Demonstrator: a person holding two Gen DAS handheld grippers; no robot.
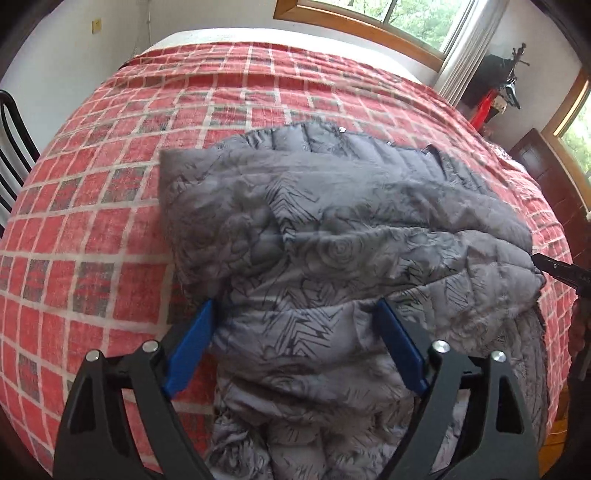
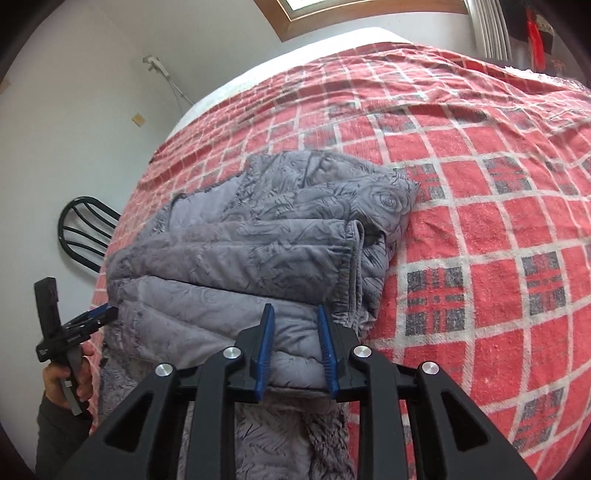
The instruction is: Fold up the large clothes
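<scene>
A large grey quilted garment (image 1: 332, 229) with a rose and zigzag print lies bunched and partly folded on the bed; it also shows in the right wrist view (image 2: 258, 236). My left gripper (image 1: 295, 306) is open, its blue fingers (image 1: 192, 347) wide apart on either side of the garment's near edge. My right gripper (image 2: 295, 314) has its blue fingers (image 2: 264, 343) partly closed around a thick fold at the garment's near edge. The left gripper also shows in the right wrist view (image 2: 99, 315), at the garment's left edge. The right gripper's tip shows in the left wrist view (image 1: 554, 264).
The bed is covered by a red, white and grey checked blanket (image 1: 110, 221), also in the right wrist view (image 2: 480, 221). A black chair (image 2: 85, 229) stands by the white wall. Windows (image 1: 406, 18) and a dark wooden piece (image 1: 546, 177) lie beyond the bed.
</scene>
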